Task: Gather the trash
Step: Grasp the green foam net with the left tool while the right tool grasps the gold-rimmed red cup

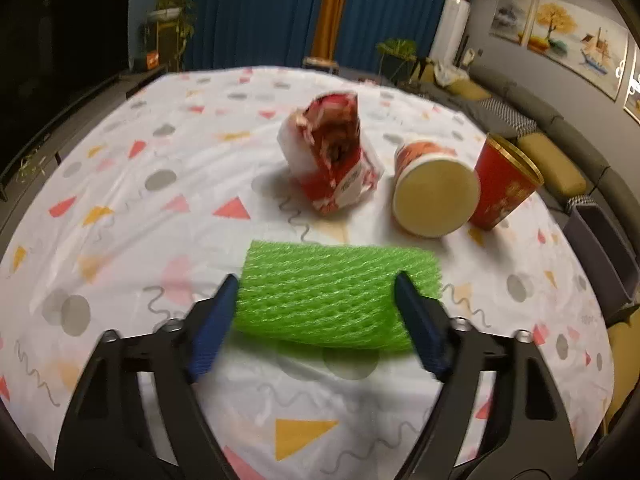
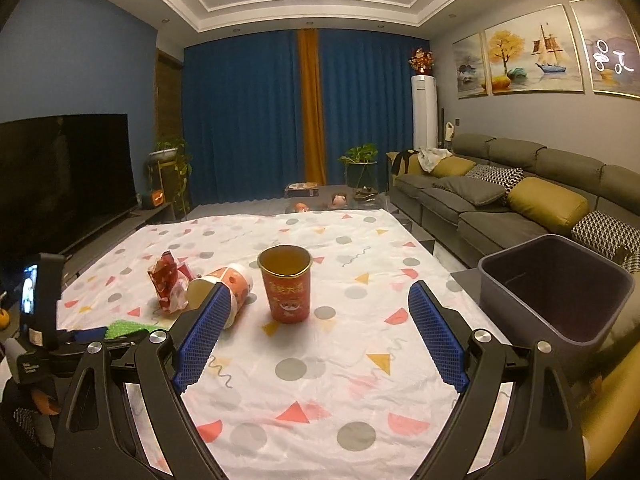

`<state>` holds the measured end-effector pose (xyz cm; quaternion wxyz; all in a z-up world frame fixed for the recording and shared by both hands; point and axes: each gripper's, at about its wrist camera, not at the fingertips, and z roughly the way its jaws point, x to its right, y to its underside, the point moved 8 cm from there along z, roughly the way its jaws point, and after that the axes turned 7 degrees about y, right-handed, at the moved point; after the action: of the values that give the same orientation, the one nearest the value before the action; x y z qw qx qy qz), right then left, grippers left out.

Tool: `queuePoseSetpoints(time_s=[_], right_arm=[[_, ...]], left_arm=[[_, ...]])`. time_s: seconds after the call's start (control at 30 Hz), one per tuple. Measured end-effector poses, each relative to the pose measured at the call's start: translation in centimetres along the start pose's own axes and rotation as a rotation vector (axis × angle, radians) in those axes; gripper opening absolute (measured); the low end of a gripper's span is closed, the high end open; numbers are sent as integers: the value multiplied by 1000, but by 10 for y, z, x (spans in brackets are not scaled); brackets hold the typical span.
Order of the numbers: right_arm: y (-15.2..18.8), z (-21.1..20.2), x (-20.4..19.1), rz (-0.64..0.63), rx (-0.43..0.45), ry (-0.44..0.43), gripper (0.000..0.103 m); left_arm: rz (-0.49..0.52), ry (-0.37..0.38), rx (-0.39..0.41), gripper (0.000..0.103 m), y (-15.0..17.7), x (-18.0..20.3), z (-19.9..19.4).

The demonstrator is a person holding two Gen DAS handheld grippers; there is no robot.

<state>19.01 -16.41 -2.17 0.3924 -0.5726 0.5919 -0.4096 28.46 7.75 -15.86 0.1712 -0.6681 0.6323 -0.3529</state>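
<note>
Left wrist view: green foam net sleeve (image 1: 338, 294) lies flat on the tabletop (image 1: 120, 184), lower centre of frame, directly ahead of the left gripper (image 1: 316, 322). Long axis of the sleeve runs left-right across the frame, i.e. across the gap between the jaws. Both blue pads flank its ends; the left fingertip (image 1: 224, 300) sits at the sleeve's left edge, the right one overlaps its right edge. Jaws part open. Whether the pads already press the foam I cannot tell; frame is motion-blurred, and the sleeve shows no clear pinch.

Behind the sleeve, upper centre: crumpled red wrapper (image 1: 332, 156). Right of it a tipped paper cup (image 1: 436, 196), base toward the camera, touching or just beside an upright red cup (image 1: 506, 186).

Right wrist view: right gripper (image 2: 316, 334) wide open, nothing between the jaws. The red cup stands centre frame, ahead and between the jaw lines but well apart. Grey bin (image 2: 556, 292) at right edge, off the tabletop's right side.

Judgement: left hand is nearer the sleeve; the grip would squeeze along its length. The bin lies on the right hand's side.
</note>
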Motion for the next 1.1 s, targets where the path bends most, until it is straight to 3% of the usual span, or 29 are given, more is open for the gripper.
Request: queuePoseSetpoints(time_s=[0.17, 0.33, 0.5, 0.83, 1.1], right_arm=[[5, 11, -13, -23, -22, -14, 87], [5, 23, -21, -34, -41, -15, 87], [5, 35, -26, -44, -59, -6, 87], [9, 70, -33, -55, -101, 14, 87], [5, 106, -40, -55, -115, 34, 87]], left_arm=[[1, 9, -31, 51, 2, 1, 7], [6, 24, -34, 25, 3, 2, 9], [1, 64, -25, 11, 2, 4, 8], [-82, 148, 121, 6, -15, -5, -21], [-147, 115, 253, 6, -29, -22, -46]])
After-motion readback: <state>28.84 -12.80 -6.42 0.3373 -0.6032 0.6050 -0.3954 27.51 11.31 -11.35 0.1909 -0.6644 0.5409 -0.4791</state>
